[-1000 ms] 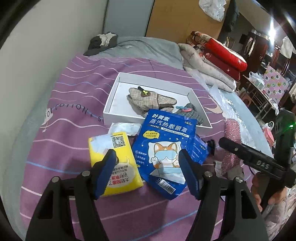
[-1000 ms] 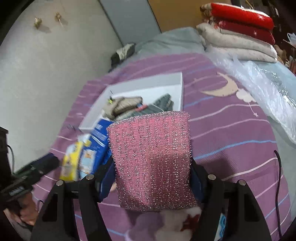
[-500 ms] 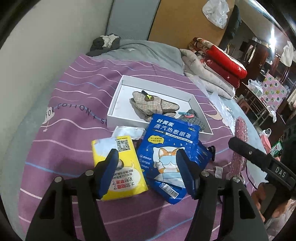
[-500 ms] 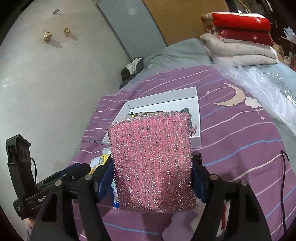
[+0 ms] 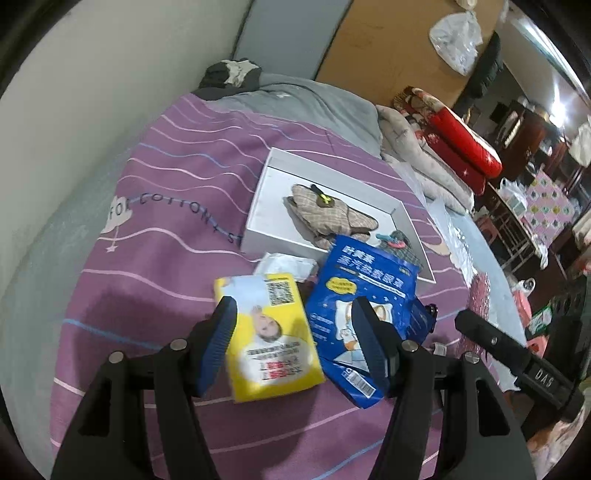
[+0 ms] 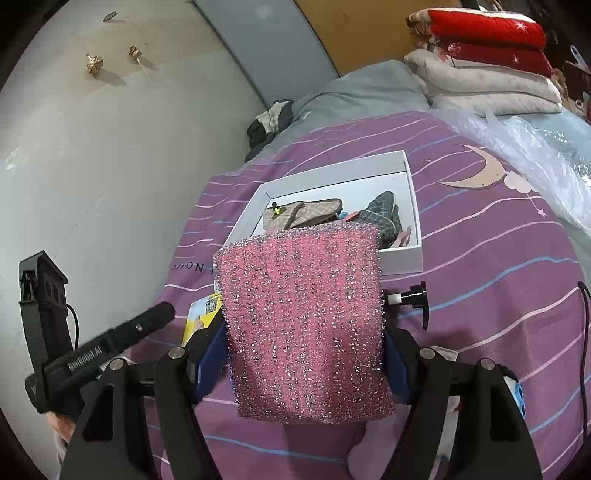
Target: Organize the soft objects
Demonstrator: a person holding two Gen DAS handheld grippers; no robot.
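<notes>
Gripping a pink glitter sponge (image 6: 303, 325), right hand-held gripper (image 6: 304, 354) faces white box (image 6: 400, 254); left hand-held gripper (image 5: 291, 343) released above yellow tissue pack (image 5: 269, 336).

Left wrist view: camera sits behind its own fingers (image 5: 221, 343), angled down over the purple bedspread (image 5: 177, 192), facing the white box (image 5: 258, 214) and the far headboard end; the packets lie close below. Right wrist view: same mounting, angled down from the opposite side, close behind a pink sponge (image 6: 303, 317) filling its centre. Shared field: the white box (image 6: 402, 254), the yellow packet (image 5: 269, 332) (image 6: 201, 317), the bedspread (image 6: 498, 240), the folded red bedding (image 5: 461, 144) (image 6: 487, 22). Each view catches the other gripper at its edge.
</notes>
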